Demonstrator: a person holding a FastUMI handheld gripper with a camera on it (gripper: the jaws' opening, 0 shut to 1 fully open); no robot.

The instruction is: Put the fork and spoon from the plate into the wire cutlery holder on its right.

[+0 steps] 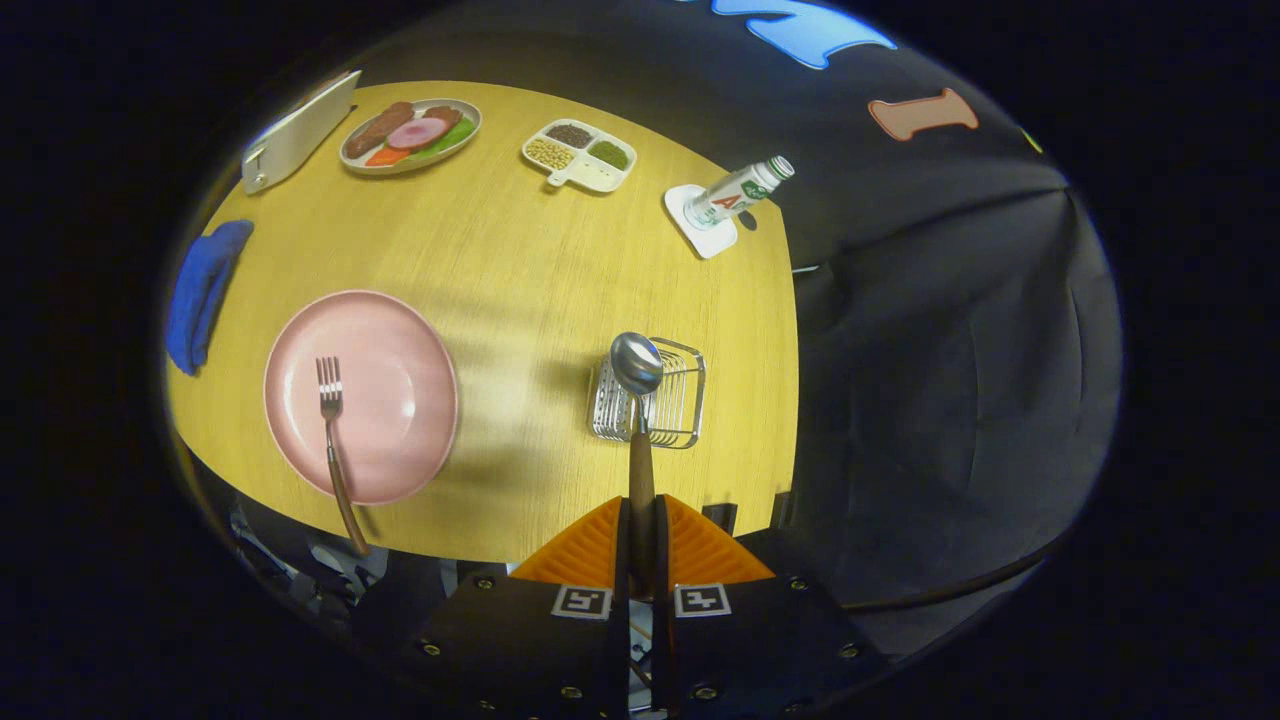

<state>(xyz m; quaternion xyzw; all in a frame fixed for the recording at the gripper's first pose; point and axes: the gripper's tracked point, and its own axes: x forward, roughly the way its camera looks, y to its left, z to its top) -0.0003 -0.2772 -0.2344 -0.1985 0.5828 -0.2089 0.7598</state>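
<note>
My orange ribbed fingers point(600, 545); silver spoon point(637, 365), brown handle; pink plate point(400, 330); blue cloth point(205, 290); yellow wood-grain table point(520, 270).

Gripper point(641, 545) held high, aimed down w/ fingers pointing to 12 o'clock. Both orange fingers point(590, 550) closed tight, pinching the spoon point(637, 400) handle betw. them, bowl end fwd.

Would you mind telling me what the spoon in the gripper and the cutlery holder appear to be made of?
The spoon, clamped by its handle in the gripper, has a bowl that looks like polished metal, mirror-bright; its brown, matte handle looks like wood, though possibly plastic. The cutlery holder beyond the fingers looks like thin, shiny metal wire, an open grid showing the table through it.
</note>
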